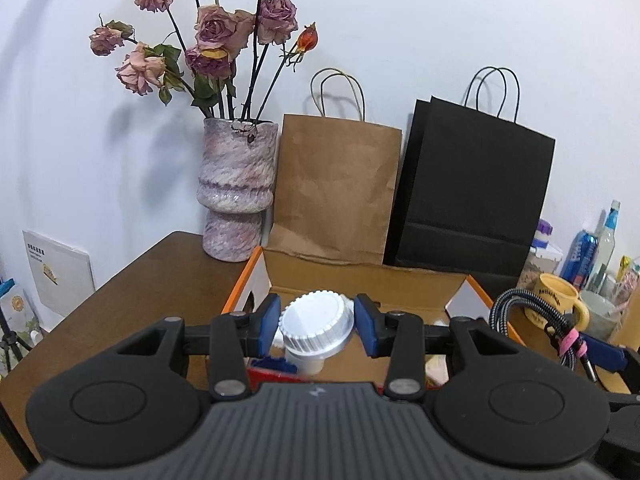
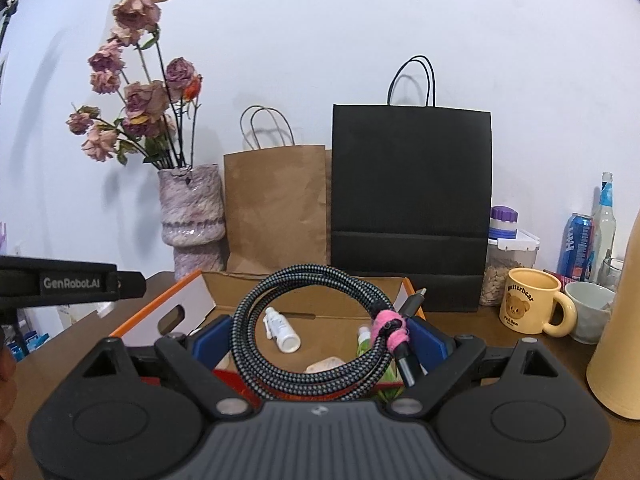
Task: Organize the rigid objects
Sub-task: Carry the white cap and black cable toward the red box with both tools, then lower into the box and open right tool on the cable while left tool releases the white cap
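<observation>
Both grippers hung over the open cardboard box [image 2: 304, 284] on the brown table [image 1: 132, 280], each with something to put away. The left gripper [image 1: 316, 322] had its blue pads [image 1: 269, 318] around the white ribbed cap of a bottle [image 1: 316, 324]; the left pad looked pressed against the cap, while a thin gap seemed to show on the right, so whether the jaws pinched it firmly or only cradled it could not be told. The right gripper [image 2: 320, 340] had its jaws closed on a coiled braided cable [image 2: 312, 320] bound with a pink tie [image 2: 388, 330], the coil standing upright between the pads with its plug ends sticking out on the right. A small white bottle [image 2: 282, 330] and a green item [image 2: 364, 338] already lay on the box floor. To finish well, each load probably wanted lowering well inside the walls before release, the cable into the bare middle so the stiff coil would not tip out over the orange rim, and the bottle set down on the left, apart from the things already there. Working one gripper at a time would likely keep them from colliding. The yellow mug [image 2: 532, 300] stood near the box on the right and was best given room.
</observation>
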### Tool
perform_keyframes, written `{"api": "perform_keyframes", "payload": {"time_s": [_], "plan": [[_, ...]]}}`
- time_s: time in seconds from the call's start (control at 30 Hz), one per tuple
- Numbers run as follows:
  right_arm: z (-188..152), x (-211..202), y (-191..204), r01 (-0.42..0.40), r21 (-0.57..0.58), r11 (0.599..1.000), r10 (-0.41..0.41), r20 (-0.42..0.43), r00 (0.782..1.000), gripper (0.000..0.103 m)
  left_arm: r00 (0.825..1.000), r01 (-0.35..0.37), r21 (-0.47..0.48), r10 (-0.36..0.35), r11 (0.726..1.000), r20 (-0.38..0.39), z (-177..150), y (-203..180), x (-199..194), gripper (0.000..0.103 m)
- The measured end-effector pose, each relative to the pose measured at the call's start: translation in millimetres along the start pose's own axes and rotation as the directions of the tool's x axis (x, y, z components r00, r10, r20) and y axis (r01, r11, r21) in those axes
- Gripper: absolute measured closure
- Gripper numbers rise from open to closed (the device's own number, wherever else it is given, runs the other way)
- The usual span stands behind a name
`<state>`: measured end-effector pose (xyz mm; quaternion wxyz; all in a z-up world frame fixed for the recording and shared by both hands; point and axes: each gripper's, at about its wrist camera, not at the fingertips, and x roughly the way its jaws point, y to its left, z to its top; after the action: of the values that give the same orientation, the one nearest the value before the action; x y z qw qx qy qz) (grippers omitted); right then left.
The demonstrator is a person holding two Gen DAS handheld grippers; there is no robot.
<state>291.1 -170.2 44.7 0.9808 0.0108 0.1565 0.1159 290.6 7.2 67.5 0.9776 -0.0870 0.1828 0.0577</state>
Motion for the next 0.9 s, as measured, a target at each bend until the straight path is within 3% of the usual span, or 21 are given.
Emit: {"api": "perform_keyframes", "payload": {"time_s": [0.9], "plan": [[22,101,-8,0.005,-0.004,1.0,-0.005,-0.028,1.0,0.011,0.997,-0.058,0.042,0.059,0.997,-0.046,23,-1,99,0.061]]}}
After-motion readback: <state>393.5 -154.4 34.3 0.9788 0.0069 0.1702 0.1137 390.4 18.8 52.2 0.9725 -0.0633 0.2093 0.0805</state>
